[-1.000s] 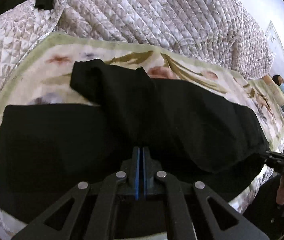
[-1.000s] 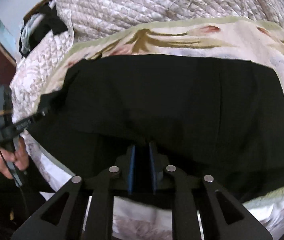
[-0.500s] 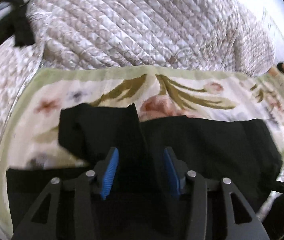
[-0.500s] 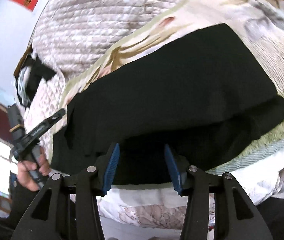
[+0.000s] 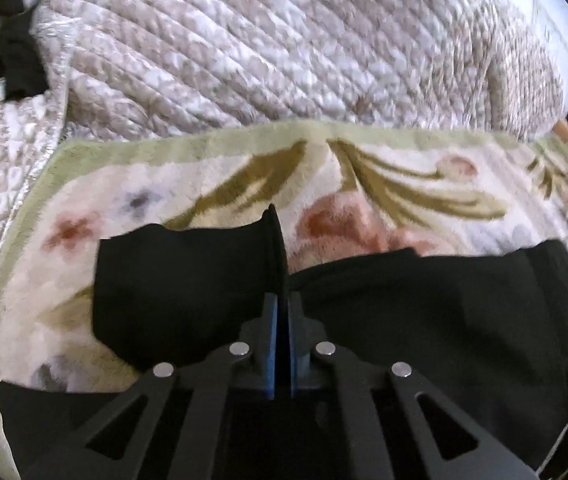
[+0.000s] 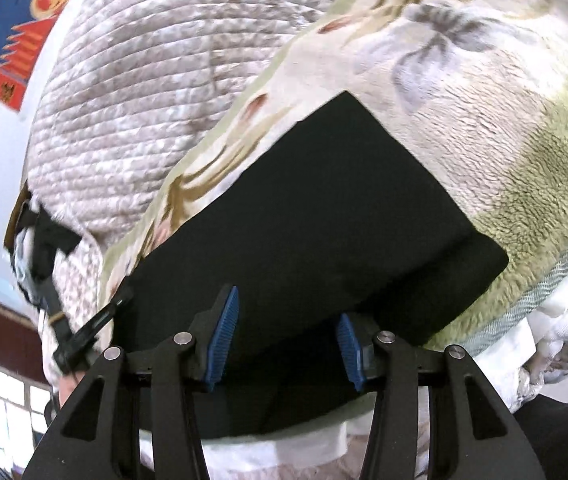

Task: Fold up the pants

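pants (image 6: 323, 216) | black | partly folded, seemingly | flat on floral blanket (image 6: 503, 128)

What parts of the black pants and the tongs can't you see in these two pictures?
- Left wrist view: the near edge of the black pants is hidden behind the left tongs, which pinch a raised ridge of cloth.
- Right wrist view: the pants' near edge is covered by the open right tongs.
- Waistband or leg end: too dark to tell.

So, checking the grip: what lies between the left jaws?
A pinched ridge of the black pants, standing up from the left gripper; left wrist view shows it.
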Motion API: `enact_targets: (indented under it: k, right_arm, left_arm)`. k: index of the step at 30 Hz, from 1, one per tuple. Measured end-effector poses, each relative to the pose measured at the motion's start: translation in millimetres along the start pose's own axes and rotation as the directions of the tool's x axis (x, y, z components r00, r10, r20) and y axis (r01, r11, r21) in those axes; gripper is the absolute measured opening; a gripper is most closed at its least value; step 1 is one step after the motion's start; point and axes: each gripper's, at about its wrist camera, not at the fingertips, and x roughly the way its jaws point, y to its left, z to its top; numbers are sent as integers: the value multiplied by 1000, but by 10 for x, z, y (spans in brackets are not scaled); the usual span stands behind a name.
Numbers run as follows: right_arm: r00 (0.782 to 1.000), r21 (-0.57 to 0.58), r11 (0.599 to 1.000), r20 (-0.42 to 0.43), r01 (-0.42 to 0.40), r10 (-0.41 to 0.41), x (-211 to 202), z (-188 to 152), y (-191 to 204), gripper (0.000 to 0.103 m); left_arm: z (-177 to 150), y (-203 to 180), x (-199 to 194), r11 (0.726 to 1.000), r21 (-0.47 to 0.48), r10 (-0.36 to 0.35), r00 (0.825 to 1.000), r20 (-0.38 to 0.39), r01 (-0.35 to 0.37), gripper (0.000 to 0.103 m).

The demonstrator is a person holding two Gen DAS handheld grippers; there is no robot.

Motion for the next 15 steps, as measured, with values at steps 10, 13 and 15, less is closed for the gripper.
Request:
enact_targets:
  k: [10,13,15]
  right_arm:
    - [998,17,1000,60,15,-16,-49,71,-18,10]
    - [997,4,1000,68,19,-19,-57,72,-7,10]
    - [998,3,1000,59,25,-25,-32,69,-7,10]
  left_arm:
    - [-587,776,-958,944,-329,79,984,159,-22,5]
    - [-849,1006,-971,911,-411,92,988,124,-33,5]
    - [-964,1091,-896,895,-445,91,992,87,-43,5]
